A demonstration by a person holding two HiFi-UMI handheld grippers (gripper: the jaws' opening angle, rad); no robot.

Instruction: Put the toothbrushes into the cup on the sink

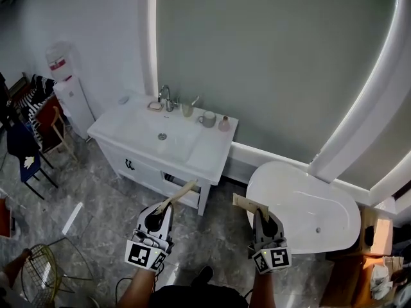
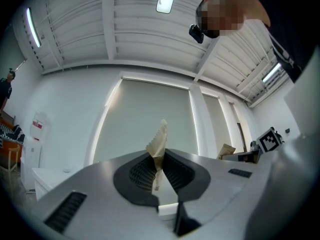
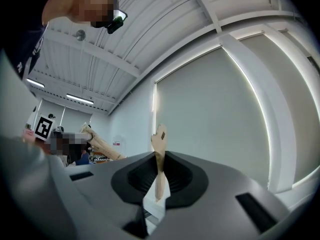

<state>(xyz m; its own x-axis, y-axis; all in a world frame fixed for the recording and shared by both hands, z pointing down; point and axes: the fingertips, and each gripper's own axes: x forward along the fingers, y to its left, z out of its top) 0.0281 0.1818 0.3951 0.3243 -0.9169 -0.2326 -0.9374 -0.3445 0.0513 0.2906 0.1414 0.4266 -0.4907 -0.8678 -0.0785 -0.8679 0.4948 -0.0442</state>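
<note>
Both pairs of jaws are nearly together, each nipping a toothbrush. Our left gripper (image 2: 158, 170) pinches the left toothbrush (image 2: 159, 141), a tan one whose upper end seems to sit in a paper sleeve with a toothed edge. Our right gripper (image 3: 160, 176) pinches the right toothbrush (image 3: 159, 145), a pale wooden one that stands up between the pads.

We judge the picking up finished and the placing not yet begun. In the head view both brushes are in the air over the grey marble floor (image 1: 103, 204), well apart from the white sink (image 1: 205, 156). The right one is closer to the rim of the bathtub (image 1: 334, 233) than to the sink.

Along the back edge of the sink stand a soap dish (image 1: 155, 106), the faucet (image 1: 167, 97), a pale tumbler (image 1: 187, 110), a grey mug (image 1: 209, 119) and a small pink bottle (image 1: 224, 124). Something thin seems to lean out of the tumbler, but it is too small for us to name. We cannot tell whether the tumbler or the mug is the cup meant.

What is left, as we read it, is the whole delivery: reach the sink's back edge, hold each brush upright over the cup and let go, one after the other
</note>
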